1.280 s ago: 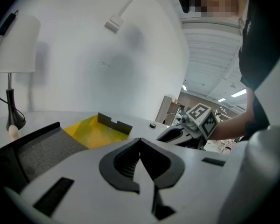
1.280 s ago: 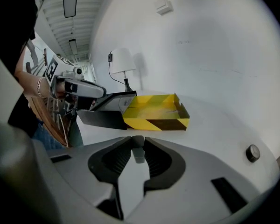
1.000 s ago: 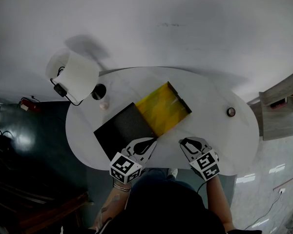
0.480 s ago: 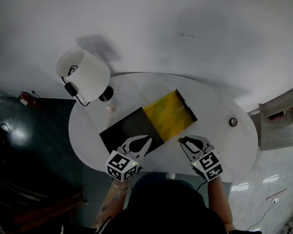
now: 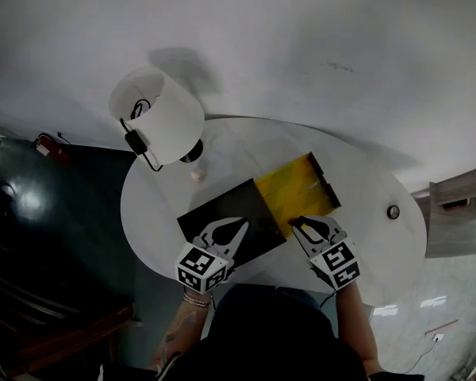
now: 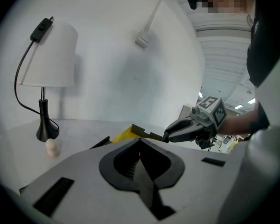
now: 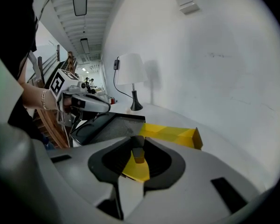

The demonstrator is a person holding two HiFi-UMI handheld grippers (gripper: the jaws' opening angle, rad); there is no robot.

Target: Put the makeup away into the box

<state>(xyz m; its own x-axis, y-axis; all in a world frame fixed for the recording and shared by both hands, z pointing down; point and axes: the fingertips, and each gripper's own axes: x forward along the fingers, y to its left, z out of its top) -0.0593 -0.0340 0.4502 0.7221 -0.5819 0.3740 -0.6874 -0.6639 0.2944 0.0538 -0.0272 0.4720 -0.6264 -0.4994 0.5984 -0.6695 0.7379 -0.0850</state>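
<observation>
An open box lies on the white table (image 5: 365, 260), its yellow half (image 5: 301, 187) on the right and its black half (image 5: 226, 217) on the left. My right gripper (image 5: 297, 222) is at the yellow half's near edge. It is shut on a small brownish makeup item (image 7: 138, 155) that shows between its jaws in the right gripper view. My left gripper (image 5: 239, 225) hovers over the black half's near edge, shut and holding nothing. A cream egg-shaped sponge (image 5: 196, 175) sits near the lamp's foot. The left gripper view shows the right gripper (image 6: 168, 135) at the box's edge (image 6: 130, 130).
A white-shaded lamp (image 5: 159, 117) with a black cord stands at the table's far left. A small dark round object (image 5: 393, 211) rests near the right end. A white wall backs the table, and dark floor lies to the left.
Both grippers have moved forward from the table's near edge to the box. The right one now reaches the yellow half and the left one the black half. Neither gripper's jaws changed.
</observation>
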